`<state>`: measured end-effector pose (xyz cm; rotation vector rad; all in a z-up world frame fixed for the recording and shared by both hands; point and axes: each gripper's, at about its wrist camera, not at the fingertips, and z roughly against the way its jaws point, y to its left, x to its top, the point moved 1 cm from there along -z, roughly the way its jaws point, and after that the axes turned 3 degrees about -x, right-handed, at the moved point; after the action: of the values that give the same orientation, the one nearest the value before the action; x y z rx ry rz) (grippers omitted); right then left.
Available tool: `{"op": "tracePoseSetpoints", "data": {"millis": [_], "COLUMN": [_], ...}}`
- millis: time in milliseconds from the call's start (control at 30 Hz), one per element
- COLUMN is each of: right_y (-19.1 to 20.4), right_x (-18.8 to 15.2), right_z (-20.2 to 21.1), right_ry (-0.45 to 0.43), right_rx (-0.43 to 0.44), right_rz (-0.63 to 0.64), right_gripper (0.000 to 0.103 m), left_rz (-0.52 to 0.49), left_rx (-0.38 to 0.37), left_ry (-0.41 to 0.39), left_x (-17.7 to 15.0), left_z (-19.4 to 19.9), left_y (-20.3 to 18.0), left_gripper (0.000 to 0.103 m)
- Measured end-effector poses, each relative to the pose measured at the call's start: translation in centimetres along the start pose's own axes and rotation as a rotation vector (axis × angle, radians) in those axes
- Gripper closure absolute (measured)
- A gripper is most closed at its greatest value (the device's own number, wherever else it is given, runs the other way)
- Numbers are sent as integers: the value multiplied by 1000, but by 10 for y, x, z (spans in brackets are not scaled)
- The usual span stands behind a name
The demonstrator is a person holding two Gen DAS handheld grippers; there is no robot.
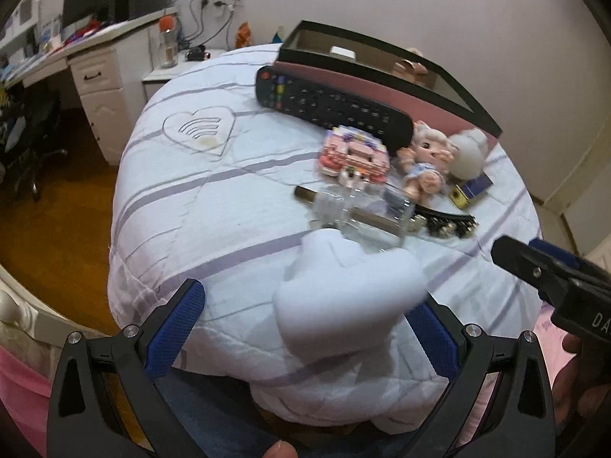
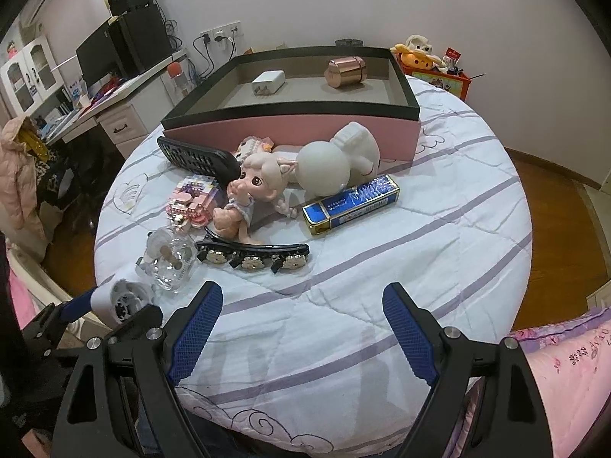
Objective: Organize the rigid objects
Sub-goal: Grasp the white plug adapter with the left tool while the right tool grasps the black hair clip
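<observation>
A pink box with a black rim [image 2: 290, 129] stands at the back of the round bed; in it lie a white block [image 2: 268, 82] and a copper can [image 2: 345, 71]. In front lie a black remote [image 2: 198, 157], a pink brick model [image 2: 193, 199], a doll [image 2: 250, 191], a white figurine [image 2: 336, 162], a blue tin [image 2: 351, 204], a black hair clip [image 2: 252, 253] and a clear glass bottle [image 2: 170, 261]. My left gripper [image 1: 305, 328] is open with a white object [image 1: 343, 301] between its fingers, touching the right finger. My right gripper [image 2: 301, 328] is open and empty, near the front edge.
A white desk [image 1: 95, 61] with a monitor [image 1: 89, 0] stands at the left, past the bed edge. A toy box [image 2: 435, 65] stands behind the pink box. Wooden floor [image 2: 553, 206] surrounds the bed. A pink quilt [image 2: 565, 381] lies at the near right.
</observation>
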<state>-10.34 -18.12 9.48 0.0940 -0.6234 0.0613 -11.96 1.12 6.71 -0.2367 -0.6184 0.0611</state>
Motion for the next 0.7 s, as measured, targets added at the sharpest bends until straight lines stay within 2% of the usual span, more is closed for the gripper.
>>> {"op": "tracePoseSetpoints", "data": {"millis": [33,100,167,200,267,333,567,700], "right_y": [0,1,3,5,12,17,43,52], "right_x": [0,0,1,1,2,6,19,20], "right_z": [-2,-6,-11,-13,-18,-21,-37,-52], "right_ry": [3,10,16,19,21,19,0,7], "right_rx": [1,1,8,11,13,18,55,38], "right_rz": [1,7,25,38,76,121,351,467], "right_gripper": [16,16,16,16,16,16,16,22], "left_rz": [1,-22,-50,-53,-67,-89,-100,-101], "left_rx": [-2,5,35,33,21,19,-9,-7], "left_ry": [-5,-10,-9,-9,-5,0,0,-5], "left_x": [0,2,4,5,6,6,9,10], "left_z": [0,0,-1,0,0,1,2,3], "left_y": [1,1,-1,-1,0,1,8,12], "left_gripper": [2,12,31,35,50,57,57,57]}}
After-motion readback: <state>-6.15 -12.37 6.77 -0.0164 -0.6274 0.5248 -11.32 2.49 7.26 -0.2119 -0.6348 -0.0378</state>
